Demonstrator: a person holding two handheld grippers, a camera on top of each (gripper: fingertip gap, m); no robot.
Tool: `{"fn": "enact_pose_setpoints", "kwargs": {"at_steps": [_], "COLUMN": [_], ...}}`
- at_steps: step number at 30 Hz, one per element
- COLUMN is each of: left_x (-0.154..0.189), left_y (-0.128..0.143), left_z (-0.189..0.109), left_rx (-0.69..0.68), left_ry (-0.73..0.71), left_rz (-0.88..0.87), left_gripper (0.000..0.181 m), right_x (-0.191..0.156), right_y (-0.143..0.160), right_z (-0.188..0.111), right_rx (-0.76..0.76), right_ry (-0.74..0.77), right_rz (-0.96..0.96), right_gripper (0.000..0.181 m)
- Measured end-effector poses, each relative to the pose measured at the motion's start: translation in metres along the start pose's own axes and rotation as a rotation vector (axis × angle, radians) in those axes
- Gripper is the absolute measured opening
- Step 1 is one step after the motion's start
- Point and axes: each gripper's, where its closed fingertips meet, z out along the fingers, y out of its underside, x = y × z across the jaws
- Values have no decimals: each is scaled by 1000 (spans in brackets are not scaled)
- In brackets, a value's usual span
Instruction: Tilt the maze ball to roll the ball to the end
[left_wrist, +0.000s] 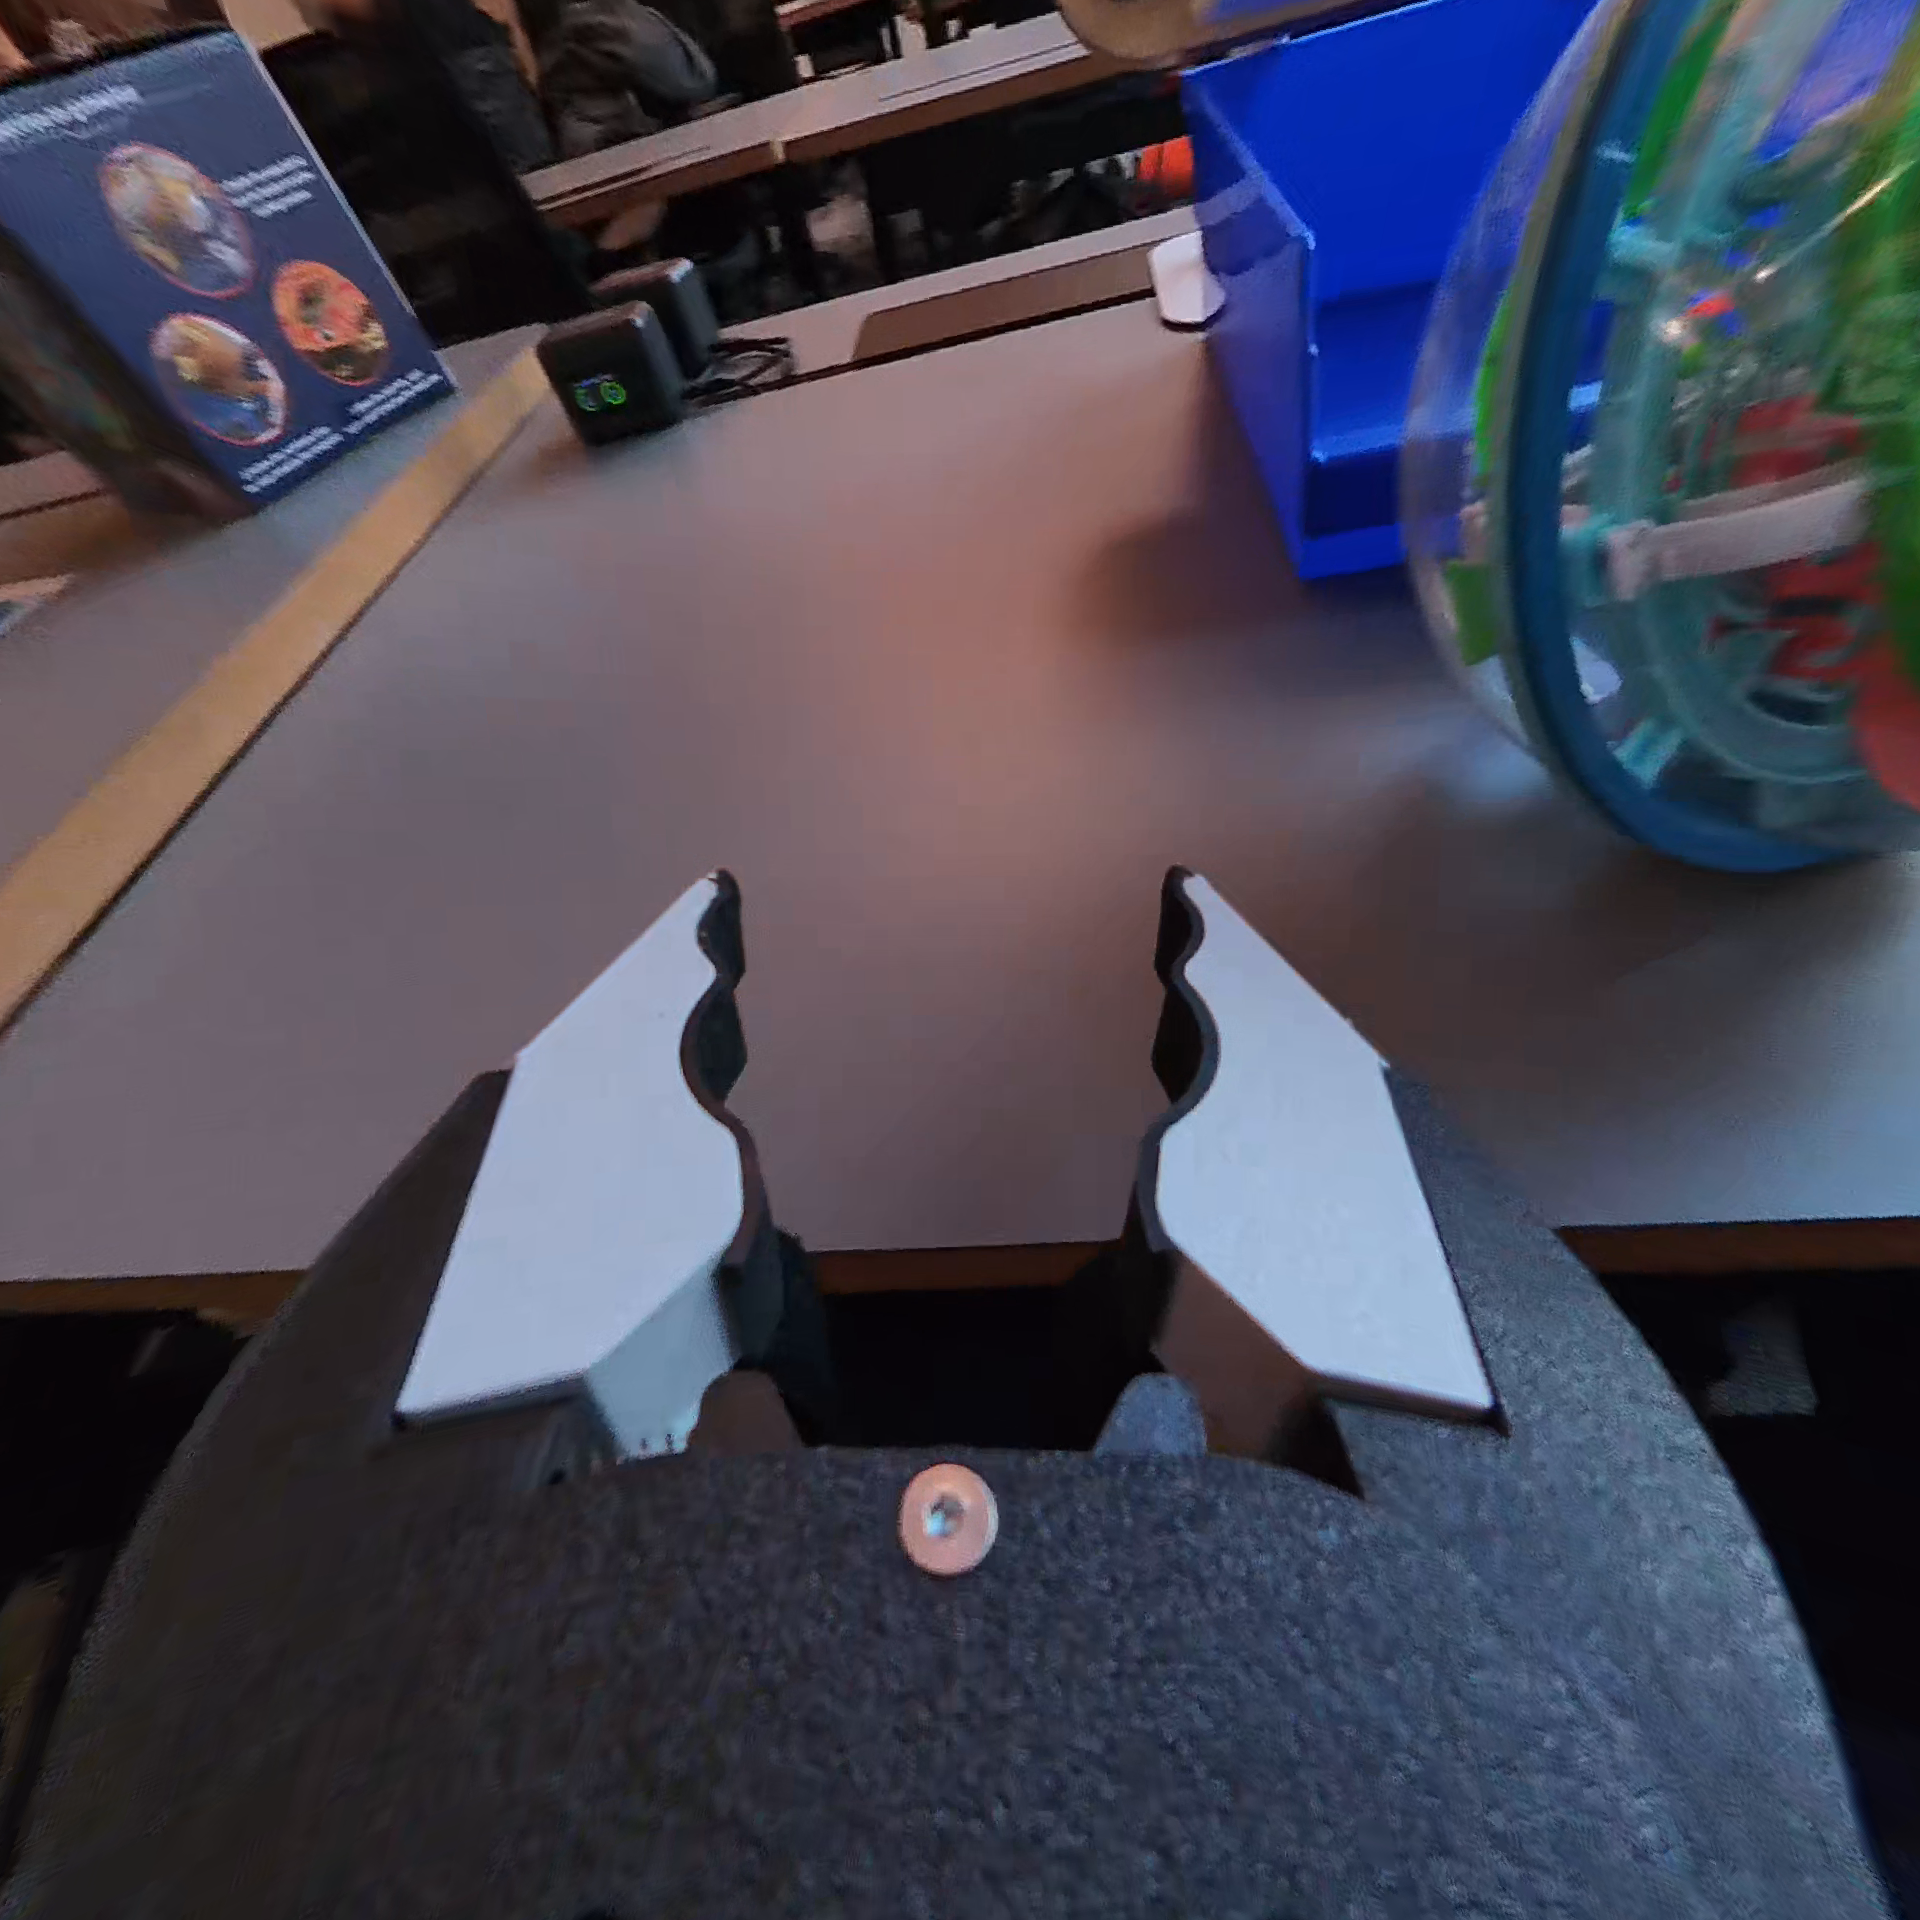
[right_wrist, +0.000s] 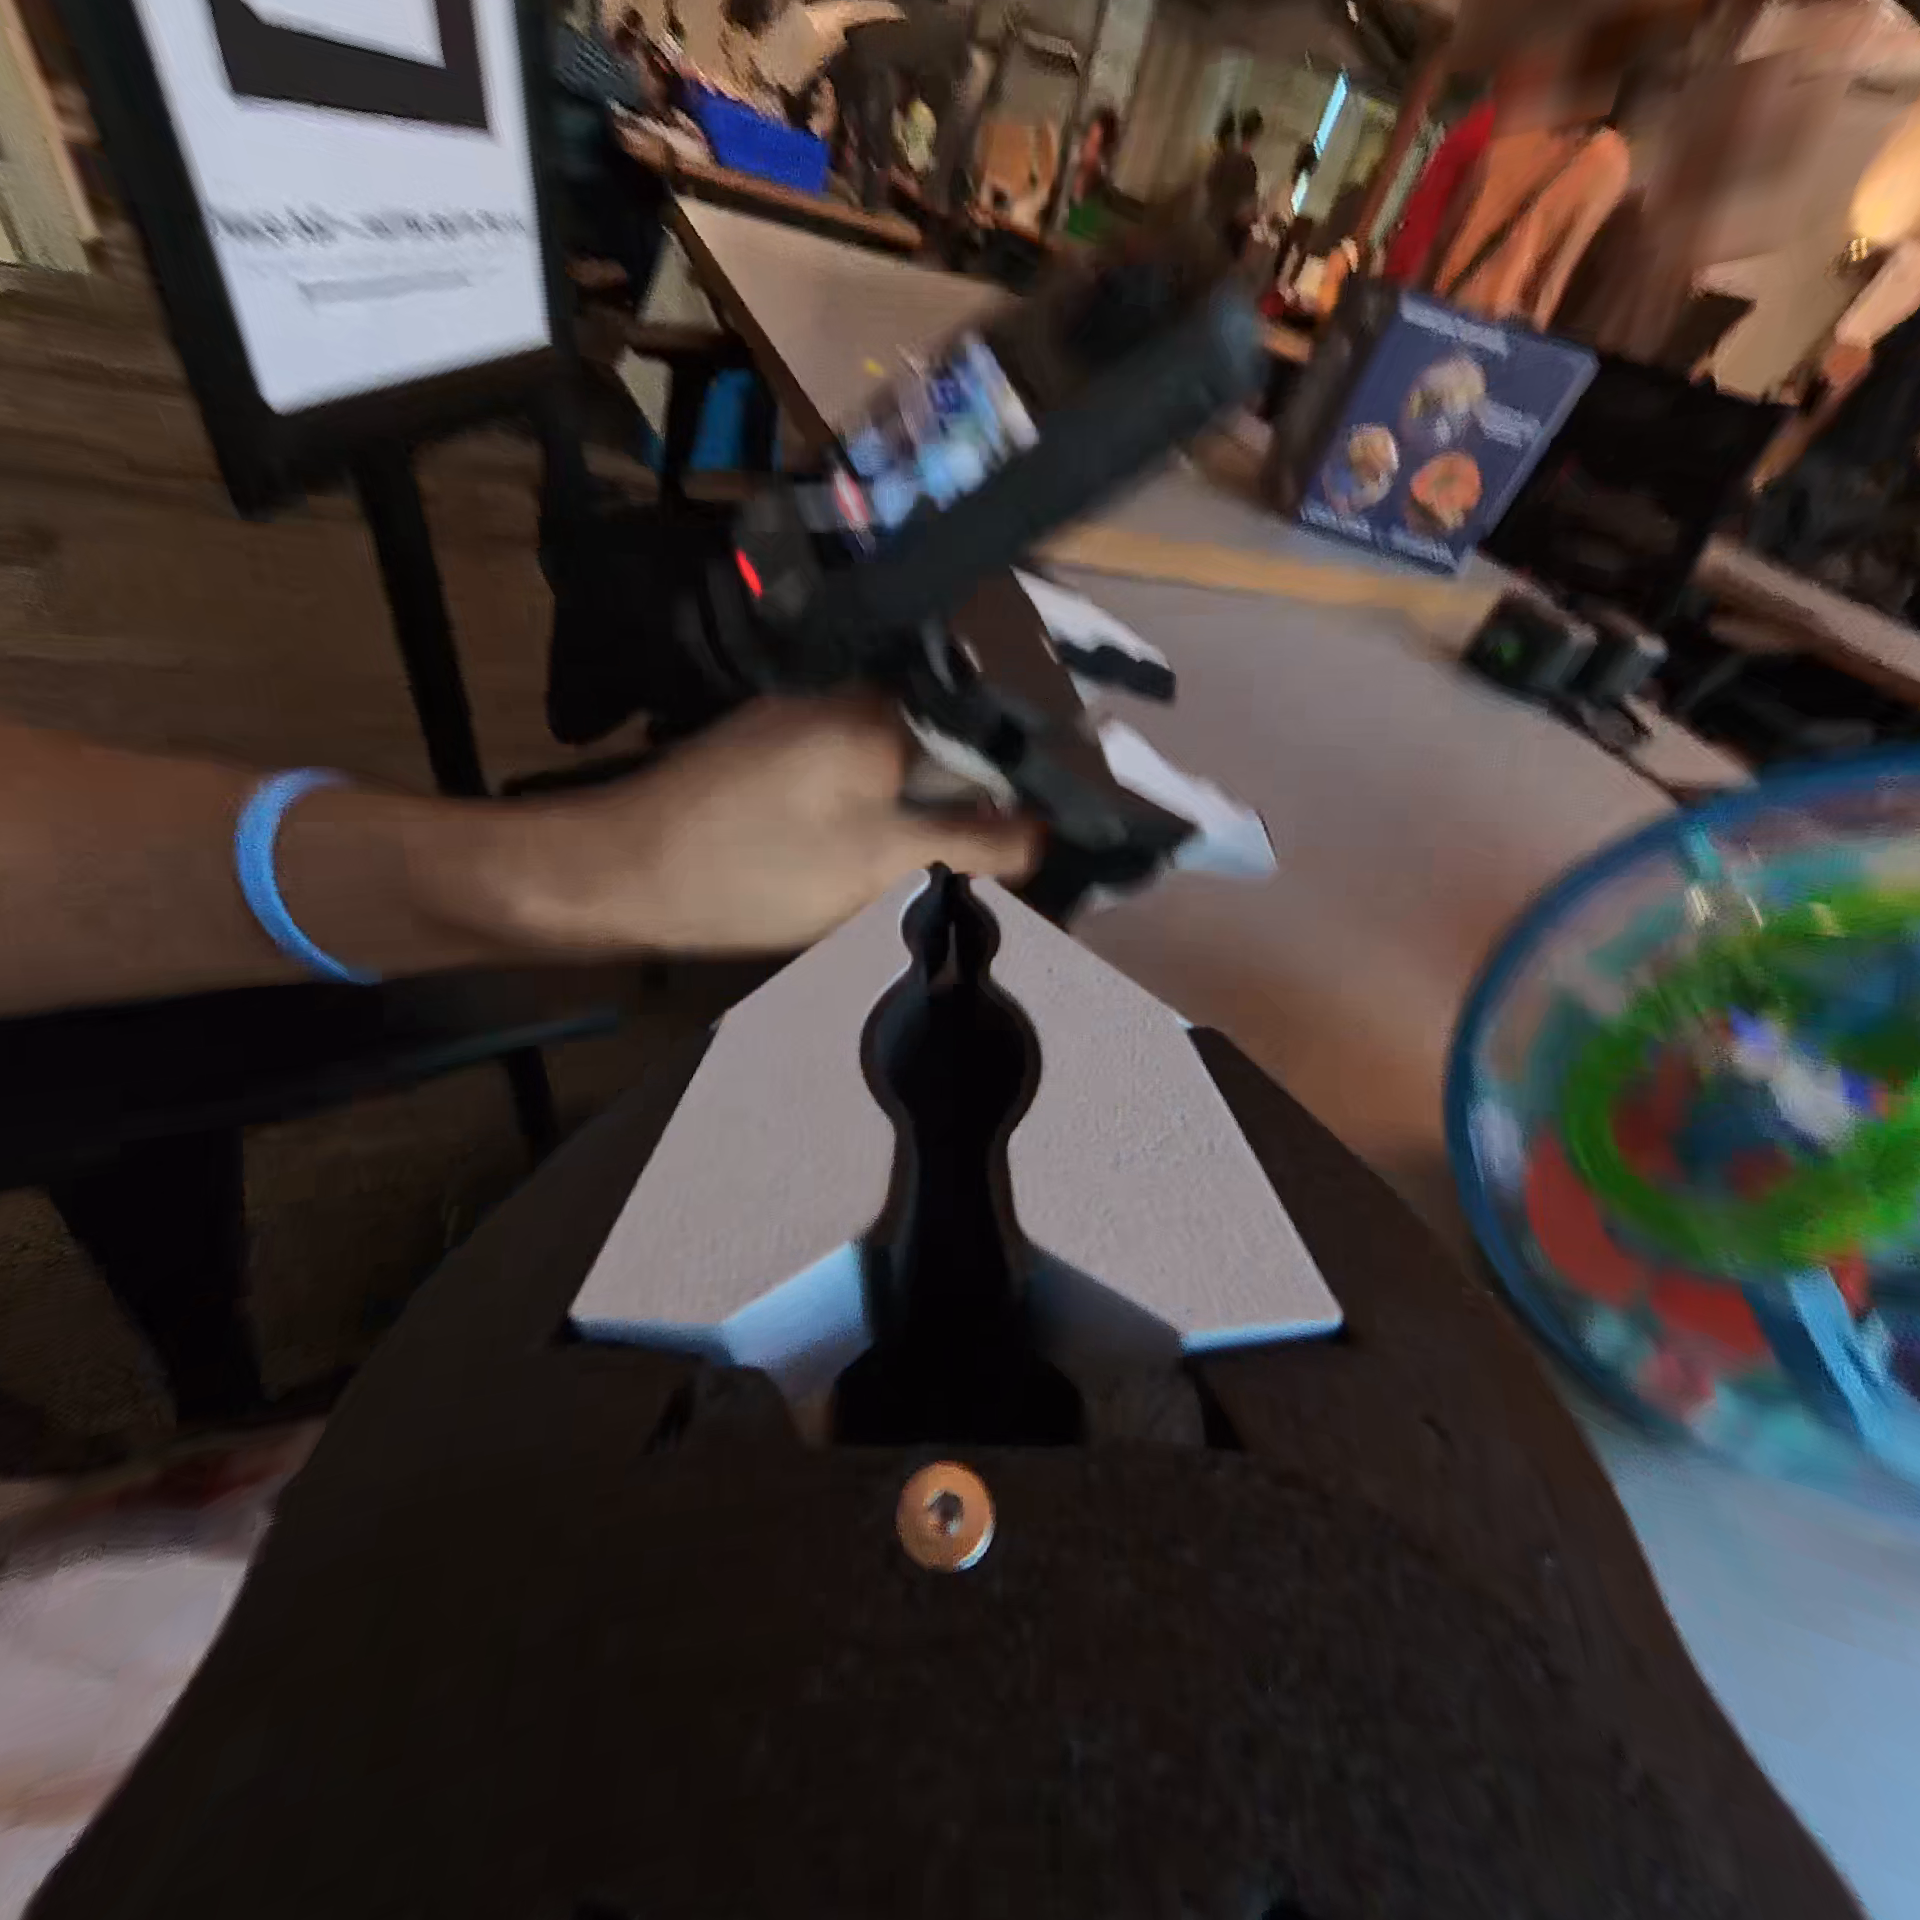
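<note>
The maze ball (left_wrist: 1704, 457) is a clear sphere with a blue ring and green, red and teal tracks inside. It rests on the dark table (left_wrist: 831, 675) at the right edge of the left wrist view. My left gripper (left_wrist: 948, 883) is open and empty, low over the table's front edge, left of the ball and apart from it. In the right wrist view the maze ball (right_wrist: 1714, 1122) is blurred at the right. My right gripper (right_wrist: 948, 883) is shut and empty, left of the ball. The left gripper also shows there, held by a hand (right_wrist: 748, 831). The small ball inside is not discernible.
A blue bin (left_wrist: 1320, 312) stands behind the maze ball. A dark printed box (left_wrist: 197, 281) stands at the far left, with small black cubes (left_wrist: 613, 369) beside it. A framed sign (right_wrist: 353, 187) stands off the table. People are in the background.
</note>
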Motion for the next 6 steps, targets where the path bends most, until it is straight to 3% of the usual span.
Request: {"fn": "enact_pose_setpoints", "kwargs": {"at_steps": [1, 3, 6], "left_x": [-2, -4, -2], "left_y": [0, 2, 7], "left_z": [-1, -1, 0], "left_rx": [-2, -14, -43], "left_ry": [-24, -66, -95], "left_rz": [17, 49, 98], "left_gripper": [79, 74, 70], "right_x": [-9, -20, -31], "right_y": [-16, -45, -57], "right_z": [9, 19, 29], "right_rx": [22, 62, 35], "right_ry": [-11, -15, -25], "right_rz": [-11, -23, -21], "right_gripper": [0, 0, 0]}}
